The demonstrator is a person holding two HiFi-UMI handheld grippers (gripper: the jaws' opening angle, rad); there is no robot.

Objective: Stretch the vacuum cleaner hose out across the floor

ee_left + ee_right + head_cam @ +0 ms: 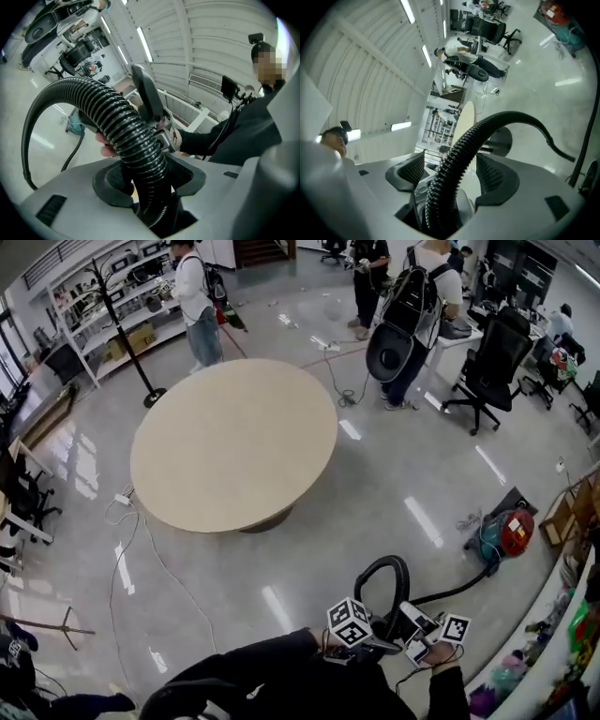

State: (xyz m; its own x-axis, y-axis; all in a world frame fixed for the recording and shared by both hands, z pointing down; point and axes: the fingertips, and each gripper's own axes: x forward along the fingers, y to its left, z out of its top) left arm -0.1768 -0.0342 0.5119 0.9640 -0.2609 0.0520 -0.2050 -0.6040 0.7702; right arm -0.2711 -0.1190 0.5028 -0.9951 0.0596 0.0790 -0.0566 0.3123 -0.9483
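Observation:
The red and teal vacuum cleaner (506,532) sits on the floor at the right. Its black ribbed hose (377,570) arcs up in a loop to both grippers at the bottom of the head view. My left gripper (147,180) is shut on the hose (117,122), which bends away to the left. The right gripper (452,171) stands open around the hose (487,126), with gaps showing on both sides between the pads and the hose. In the head view the left gripper (361,634) and right gripper (427,634) are close together in front of my body.
A large round table (234,442) fills the middle of the room. Several people stand beyond it, beside office chairs (492,362) and desks. A coat stand (127,334) is at the far left, white cables (127,521) trail on the floor, and cluttered shelving (572,615) lines the right edge.

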